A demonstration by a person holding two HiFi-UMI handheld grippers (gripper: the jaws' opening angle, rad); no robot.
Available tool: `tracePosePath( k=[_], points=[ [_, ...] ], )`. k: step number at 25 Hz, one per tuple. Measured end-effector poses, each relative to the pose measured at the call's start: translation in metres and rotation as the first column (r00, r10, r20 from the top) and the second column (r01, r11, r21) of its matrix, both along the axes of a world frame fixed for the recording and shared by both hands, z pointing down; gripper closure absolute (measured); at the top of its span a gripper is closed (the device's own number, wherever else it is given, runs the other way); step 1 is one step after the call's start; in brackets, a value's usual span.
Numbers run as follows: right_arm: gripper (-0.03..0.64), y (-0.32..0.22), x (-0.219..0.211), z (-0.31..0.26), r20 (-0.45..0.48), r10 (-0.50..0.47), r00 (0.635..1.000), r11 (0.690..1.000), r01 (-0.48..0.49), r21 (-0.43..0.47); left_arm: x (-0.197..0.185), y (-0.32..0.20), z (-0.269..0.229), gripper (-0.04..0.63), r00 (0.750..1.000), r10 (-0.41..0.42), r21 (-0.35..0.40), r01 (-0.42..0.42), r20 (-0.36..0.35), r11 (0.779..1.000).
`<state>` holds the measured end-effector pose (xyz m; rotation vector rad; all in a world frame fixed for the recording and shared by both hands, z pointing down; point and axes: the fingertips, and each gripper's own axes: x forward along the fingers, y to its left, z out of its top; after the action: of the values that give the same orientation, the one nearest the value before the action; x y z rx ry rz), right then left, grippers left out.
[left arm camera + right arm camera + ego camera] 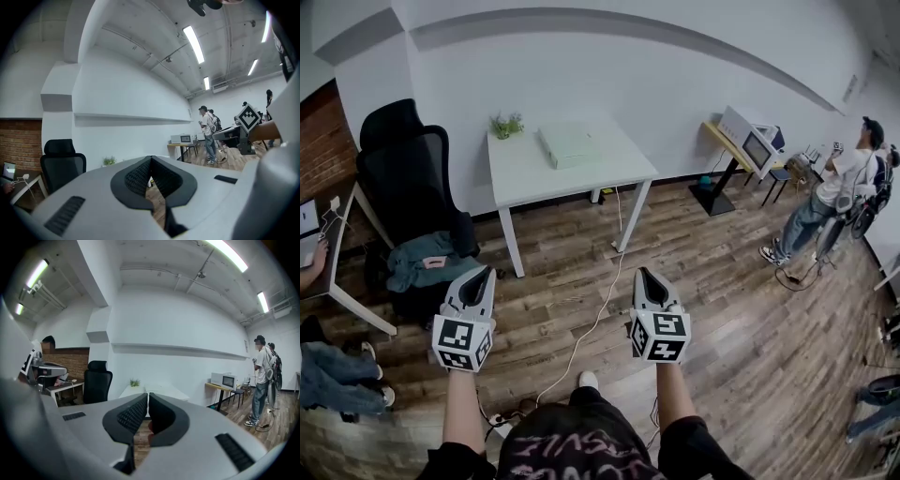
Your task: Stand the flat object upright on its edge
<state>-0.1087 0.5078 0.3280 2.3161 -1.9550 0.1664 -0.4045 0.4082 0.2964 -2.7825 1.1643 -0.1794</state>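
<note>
A flat pale green box (568, 144) lies on the white table (525, 173) against the far wall. Both grippers hang well short of that table, above the wooden floor. My left gripper (480, 274) is shut with nothing between its fingers, and my right gripper (645, 276) is shut and empty too. In the left gripper view the left gripper's (150, 161) tips meet at a point. The right gripper view shows the right gripper (147, 397) closed, with the table (157, 389) far ahead beyond it.
A small potted plant (505, 125) stands at the table's back left corner. A black office chair (411, 178) with a teal garment (427, 262) is at the left. A white cable (598, 314) runs over the floor. People (825, 197) stand at the right, by a stand with a microwave (750, 141).
</note>
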Motion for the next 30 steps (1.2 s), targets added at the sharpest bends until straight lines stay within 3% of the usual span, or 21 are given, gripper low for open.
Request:
tracePosePath(
  k=[10, 21, 30],
  points=[
    [0.589, -0.035, 0.013, 0.017, -0.007, -0.006, 1.000, 1.000, 0.006, -0.016, 0.029, -0.031, 0.020, 0.580, 0.999, 0.029, -0.021, -0.028, 0.020, 0.999],
    [0.589, -0.122, 0.058, 0.039, 0.020, -0.002, 1.000, 0.999, 0.003, -0.048, 0.063, -0.115, 0.035, 0.580, 0.999, 0.006, -0.063, -0.003, 0.043, 0.998],
    [0.589, -0.215, 0.119, 0.051, 0.033, -0.041, 0.999, 0.996, 0.044, -0.083, 0.127, -0.205, 0.037, 0.580, 0.999, -0.022, -0.094, 0.026, 0.037, 0.995]
  ],
)
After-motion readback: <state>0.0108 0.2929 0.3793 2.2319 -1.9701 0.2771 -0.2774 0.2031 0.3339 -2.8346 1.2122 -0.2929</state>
